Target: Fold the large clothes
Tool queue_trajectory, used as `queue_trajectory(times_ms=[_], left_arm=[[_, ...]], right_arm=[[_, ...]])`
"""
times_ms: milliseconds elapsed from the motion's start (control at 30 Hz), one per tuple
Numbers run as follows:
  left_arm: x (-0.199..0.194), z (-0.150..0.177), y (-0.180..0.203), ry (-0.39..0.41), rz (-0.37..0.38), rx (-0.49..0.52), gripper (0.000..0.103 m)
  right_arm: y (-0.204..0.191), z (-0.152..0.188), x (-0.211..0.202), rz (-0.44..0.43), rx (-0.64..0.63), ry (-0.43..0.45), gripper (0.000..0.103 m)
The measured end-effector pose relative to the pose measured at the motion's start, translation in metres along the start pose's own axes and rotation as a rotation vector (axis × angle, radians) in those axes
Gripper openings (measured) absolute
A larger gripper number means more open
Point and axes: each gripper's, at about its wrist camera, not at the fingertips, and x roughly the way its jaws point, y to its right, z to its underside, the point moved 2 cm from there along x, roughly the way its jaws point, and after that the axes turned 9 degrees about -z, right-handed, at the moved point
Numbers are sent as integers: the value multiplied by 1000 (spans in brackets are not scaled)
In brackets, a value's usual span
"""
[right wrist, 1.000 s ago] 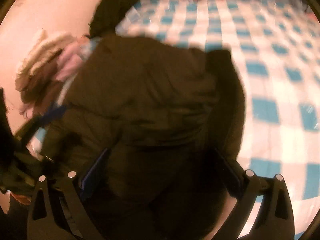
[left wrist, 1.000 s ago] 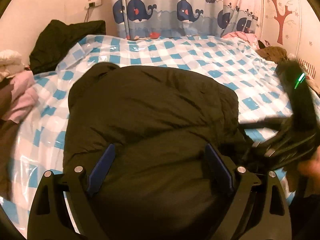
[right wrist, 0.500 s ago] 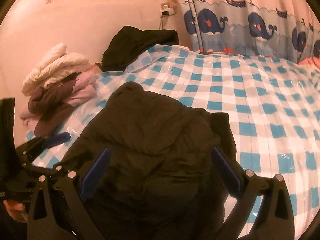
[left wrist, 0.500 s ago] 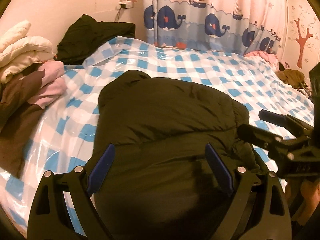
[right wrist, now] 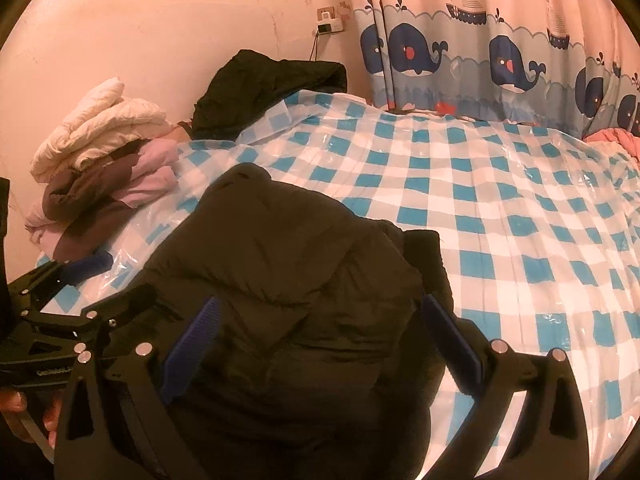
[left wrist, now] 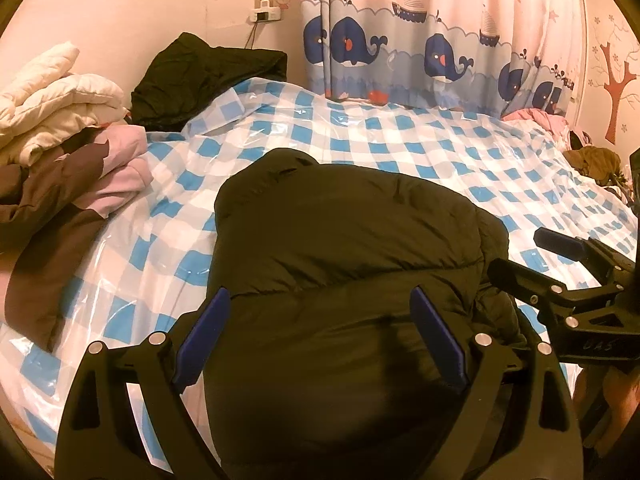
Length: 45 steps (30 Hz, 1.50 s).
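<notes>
Both sets of jaws stand spread wide and hold nothing: the left gripper [left wrist: 320,336] and the right gripper [right wrist: 320,352] hover above the near end of a dark puffer jacket [left wrist: 344,264], blue pads framing its quilted bulk without clear contact. Each tool shows at the edge of the other's view, side by side over the same end. The jacket lies in a compact, rounded bundle on the near part of the bed [left wrist: 400,148], on a blue-and-white checked cover under clear plastic. To the left, a pile of clothes [left wrist: 60,128] sits against the wall; a second dark garment [left wrist: 208,76] lies near the bed's far corner, below a whale-print curtain [left wrist: 420,48]. The jacket looks already folded, so the step in hand seems to be a release or a check of the fold. Next would probably come a final tuck or a two-handed lift toward the pile, calling for a firm pinch on thick, springy padding.
</notes>
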Motion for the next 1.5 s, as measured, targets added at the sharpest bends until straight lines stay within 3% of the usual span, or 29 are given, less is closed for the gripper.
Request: queue_trajectory(times_ms=[1100,1300,1500], left_arm=[[-1,3,-5,-11,-2,0,87],[7,8,-12,-55,-5,5,87],[23,11,-17,-147,3,3,87]], right_arm=[[0,2,4,13,-1,-23,96],[0,3,7,13,-1,-38,96],[8,8,18,21,-1,-131,96]])
